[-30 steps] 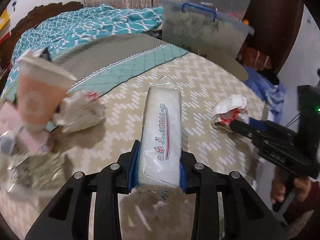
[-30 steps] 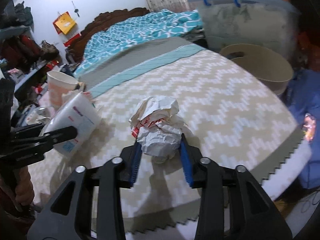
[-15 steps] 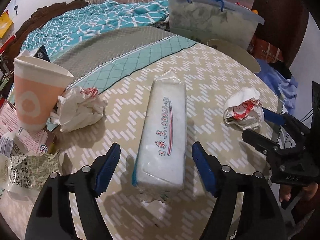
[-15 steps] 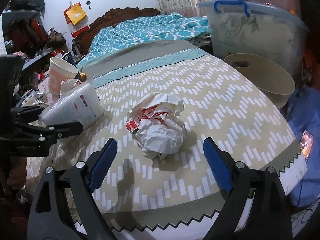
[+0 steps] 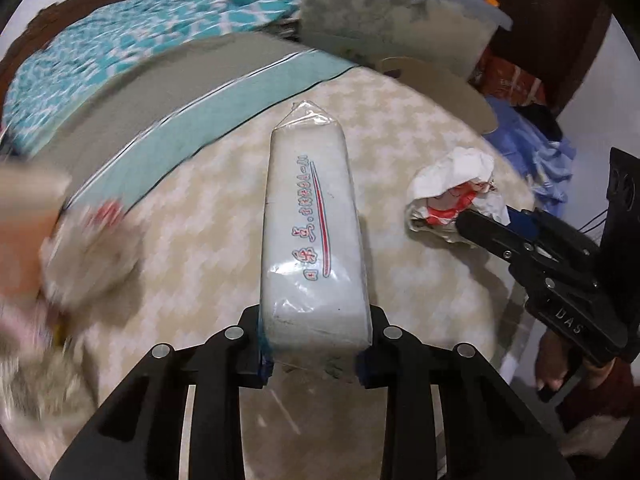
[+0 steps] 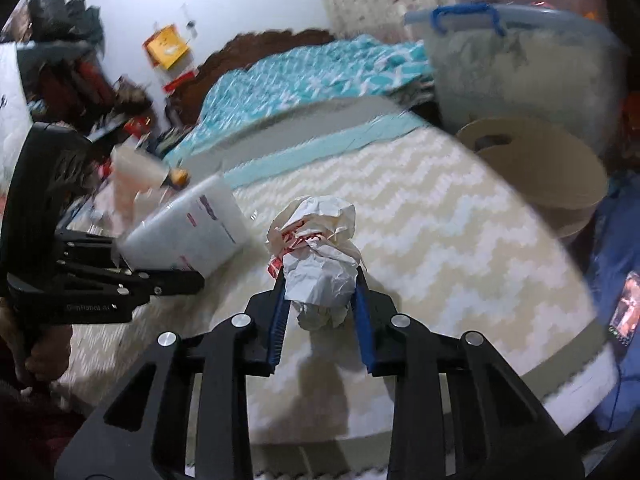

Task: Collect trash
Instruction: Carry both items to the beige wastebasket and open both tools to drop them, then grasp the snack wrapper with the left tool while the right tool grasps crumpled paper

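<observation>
Round table (image 6: pixel 460 240) in zigzag cloth, teal bedspread (image 6: pixel 304 68) upper centre, beige bin (image 6: pixel 540 168) at right. Long clear-wrapped white pack (image 5: pixel 312 240) mid-frame, near end between closing left gripper (image 5: pixel 316 360) pads. Crumpled white-and-red paper wad (image 6: pixel 320 260) centre, squeezed by closing right gripper (image 6: pixel 320 312), angled downward.
</observation>
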Demonstrator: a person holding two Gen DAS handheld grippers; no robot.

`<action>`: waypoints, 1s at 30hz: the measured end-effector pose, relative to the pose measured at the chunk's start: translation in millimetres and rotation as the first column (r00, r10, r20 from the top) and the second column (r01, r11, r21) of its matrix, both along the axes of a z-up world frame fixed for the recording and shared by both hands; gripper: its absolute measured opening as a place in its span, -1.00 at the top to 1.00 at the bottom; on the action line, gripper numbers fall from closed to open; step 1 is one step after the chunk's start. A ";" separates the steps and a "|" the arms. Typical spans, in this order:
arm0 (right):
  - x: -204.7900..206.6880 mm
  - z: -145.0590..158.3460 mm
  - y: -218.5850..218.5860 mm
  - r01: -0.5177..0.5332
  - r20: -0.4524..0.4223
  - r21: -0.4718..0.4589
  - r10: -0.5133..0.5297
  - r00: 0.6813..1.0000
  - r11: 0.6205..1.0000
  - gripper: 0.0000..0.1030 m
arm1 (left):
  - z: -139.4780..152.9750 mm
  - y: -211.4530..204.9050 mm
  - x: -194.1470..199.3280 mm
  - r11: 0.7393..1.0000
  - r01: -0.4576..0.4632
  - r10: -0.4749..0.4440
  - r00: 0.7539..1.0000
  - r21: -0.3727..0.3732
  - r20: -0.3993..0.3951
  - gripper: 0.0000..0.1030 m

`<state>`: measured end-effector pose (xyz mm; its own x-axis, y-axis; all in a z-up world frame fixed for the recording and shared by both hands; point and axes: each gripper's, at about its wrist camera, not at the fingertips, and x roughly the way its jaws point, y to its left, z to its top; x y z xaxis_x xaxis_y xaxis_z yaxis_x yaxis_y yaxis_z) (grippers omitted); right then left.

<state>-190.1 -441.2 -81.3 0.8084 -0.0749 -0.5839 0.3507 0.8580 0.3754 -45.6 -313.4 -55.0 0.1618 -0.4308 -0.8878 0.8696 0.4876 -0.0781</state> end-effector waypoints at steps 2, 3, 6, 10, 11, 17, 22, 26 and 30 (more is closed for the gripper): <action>-5.9 1.8 -32.5 0.069 0.008 0.023 -0.070 0.998 0.997 0.38 | 4.3 -31.6 -1.7 0.998 0.055 -0.055 0.998 -0.015 0.001 0.46; -9.0 2.4 -48.0 0.107 0.012 0.036 -0.107 0.994 0.994 0.38 | 5.4 -49.1 -2.3 0.996 0.082 -0.082 0.997 -0.022 0.005 0.46; -15.4 5.7 -95.2 0.214 0.011 0.055 -0.215 0.977 0.975 0.37 | 6.8 -106.7 -0.7 0.988 0.147 -0.148 0.989 -0.040 -0.016 0.46; -13.6 5.2 -148.6 0.300 -0.017 0.074 -0.300 0.954 0.951 0.33 | 5.3 -179.5 4.3 0.980 0.193 -0.195 0.979 -0.050 -0.059 0.45; -11.3 4.2 -160.3 0.317 -0.029 0.069 -0.316 0.948 0.946 0.32 | 5.0 -200.9 5.6 0.978 0.201 -0.204 0.977 -0.054 -0.056 0.45; -12.6 -5.1 -192.7 0.413 -0.060 0.081 -0.409 0.911 0.907 -0.52 | -3.0 -258.3 13.8 0.985 0.167 -0.169 0.985 -0.052 -0.039 -0.49; -35.3 3.6 -178.0 0.464 0.026 0.069 -0.466 0.884 0.883 -0.51 | 14.8 -225.9 22.3 0.988 0.099 -0.111 0.989 -0.120 -0.095 -0.48; -33.3 10.9 -150.2 0.410 0.077 0.094 -0.417 0.906 0.907 -0.34 | 40.7 -161.9 10.4 0.980 0.071 -0.089 0.992 -0.185 -0.090 -0.47; -2.1 17.3 -112.9 0.246 0.094 0.139 -0.260 0.961 0.959 -0.05 | 48.1 -82.1 3.3 0.976 0.035 -0.047 0.997 -0.214 -0.052 -0.46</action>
